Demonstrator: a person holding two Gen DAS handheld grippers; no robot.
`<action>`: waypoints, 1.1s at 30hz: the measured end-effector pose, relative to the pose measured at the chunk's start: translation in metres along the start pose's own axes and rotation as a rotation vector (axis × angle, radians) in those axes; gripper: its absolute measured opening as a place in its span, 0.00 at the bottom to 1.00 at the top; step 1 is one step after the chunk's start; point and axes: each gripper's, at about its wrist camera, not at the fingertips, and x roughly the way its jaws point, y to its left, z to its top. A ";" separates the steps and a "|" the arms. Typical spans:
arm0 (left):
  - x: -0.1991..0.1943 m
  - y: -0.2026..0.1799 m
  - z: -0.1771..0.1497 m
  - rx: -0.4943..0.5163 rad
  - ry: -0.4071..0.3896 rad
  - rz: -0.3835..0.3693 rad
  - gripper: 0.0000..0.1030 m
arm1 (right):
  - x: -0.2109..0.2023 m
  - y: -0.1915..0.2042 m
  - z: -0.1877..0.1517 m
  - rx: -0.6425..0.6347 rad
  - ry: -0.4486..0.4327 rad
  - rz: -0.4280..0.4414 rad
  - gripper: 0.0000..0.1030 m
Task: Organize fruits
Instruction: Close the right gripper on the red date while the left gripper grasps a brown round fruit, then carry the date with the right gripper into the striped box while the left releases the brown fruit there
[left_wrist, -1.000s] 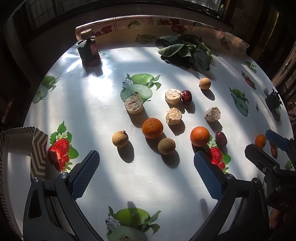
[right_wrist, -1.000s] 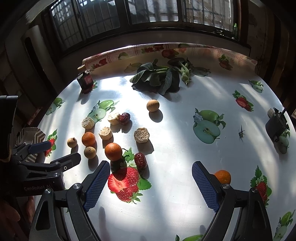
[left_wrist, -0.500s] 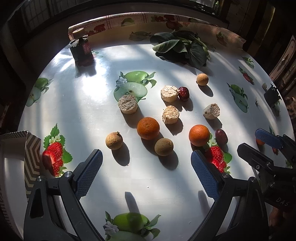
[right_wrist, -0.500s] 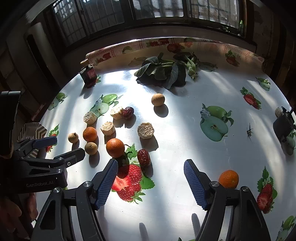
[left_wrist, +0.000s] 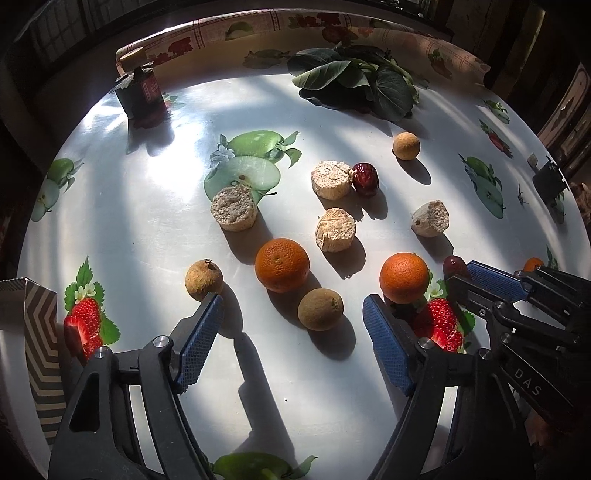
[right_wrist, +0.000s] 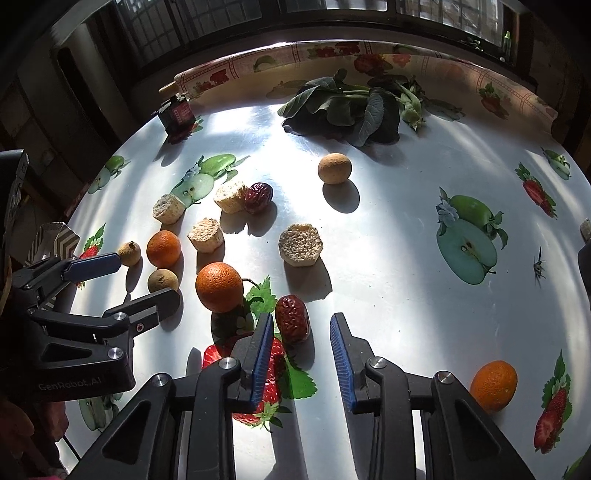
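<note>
Fruit lies scattered on a round table with a fruit-print cloth (left_wrist: 155, 221). My left gripper (left_wrist: 291, 325) points down at a brown longan (left_wrist: 320, 308), which sits between its closing jaws; the pads stand clear of it. A second longan (left_wrist: 204, 279) lies just past the left fingertip. My right gripper (right_wrist: 301, 319) is closing around a wrinkled red date (right_wrist: 292, 319); the date sits against the left pad, and a gap remains on the right side. Two oranges (left_wrist: 282, 264) (left_wrist: 404, 277) lie just beyond the grippers. A smaller orange (right_wrist: 494, 384) rests alone at the right.
Several beige cut chunks (left_wrist: 233, 207) and another date (left_wrist: 365, 179) lie mid-table, with a third longan (left_wrist: 406, 146) farther back. Leafy greens (left_wrist: 354, 85) and a dark jar (left_wrist: 140, 92) stand at the far edge. A zigzag-striped box (left_wrist: 37, 332) sits at the left rim.
Both grippers have dropped closer to the table and narrowed their jaws. The left one now brackets the longan, and the right one has shifted left from open tabletop to the date.
</note>
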 end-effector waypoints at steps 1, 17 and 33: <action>0.004 0.000 0.000 -0.004 0.015 -0.009 0.55 | 0.003 0.000 0.001 -0.006 0.009 -0.004 0.18; -0.032 0.024 -0.010 -0.068 -0.014 -0.026 0.23 | -0.028 0.019 -0.003 -0.036 -0.042 0.052 0.18; -0.111 0.122 -0.047 -0.214 -0.062 0.115 0.23 | -0.048 0.128 0.018 -0.195 -0.102 0.233 0.17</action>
